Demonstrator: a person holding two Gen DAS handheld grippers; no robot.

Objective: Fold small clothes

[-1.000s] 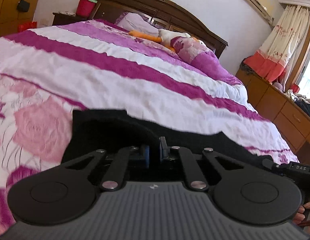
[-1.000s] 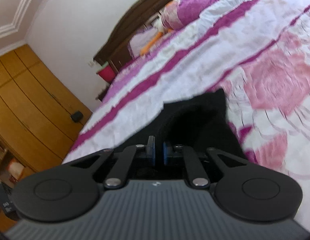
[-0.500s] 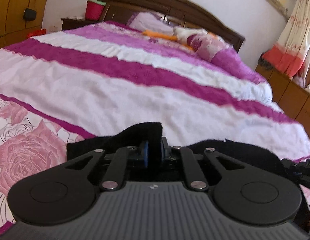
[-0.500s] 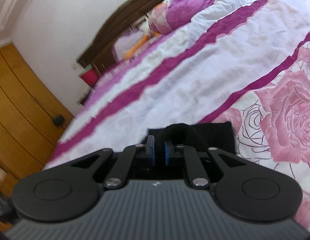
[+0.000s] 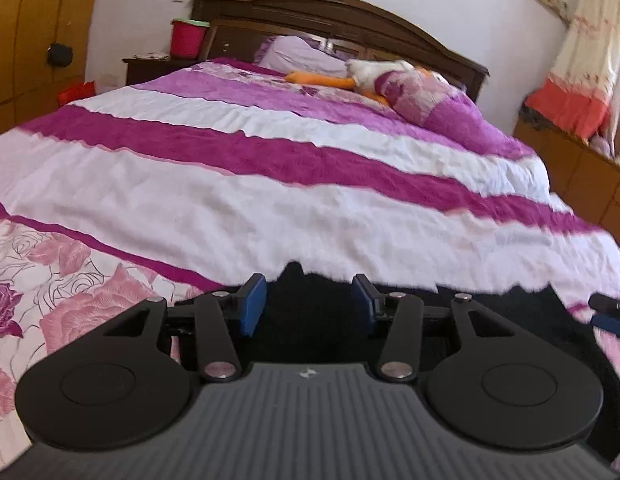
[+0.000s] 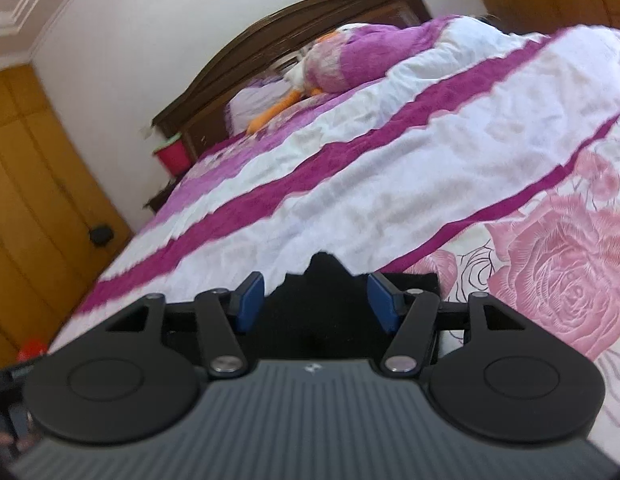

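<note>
Two pairs of blue pads stand parted, each with black cloth between them but none pressing on it. The left gripper (image 5: 307, 304) has its jaws about half spread and opening, and a raised peak of the black garment (image 5: 310, 320) rises in the gap without touching either pad. The right gripper (image 6: 316, 302) shows the same: jaws opening, a small tuft of the garment (image 6: 322, 296) standing free between the pads. The garment lies low on the bedspread (image 5: 269, 208) at the near end of the bed, over the rose print and against the first white band.

The step in hand looks like the release after laying a fold. To do it well, let both sets of jaws clear the cloth fully before drawing back, and draw back along the fingers' own line, so no pad drags the tuft and undoes the fold. Both should leave together so the far edge stays straight.

In the left view the garment's far edge runs ragged towards the right, where the tip of the other tool (image 5: 610, 312) shows just beside it. Ahead, the bedspread is bare far up to the stuffed toy (image 5: 374, 74) and pillows near the headboard (image 5: 350, 12), so there is wide room.
</note>
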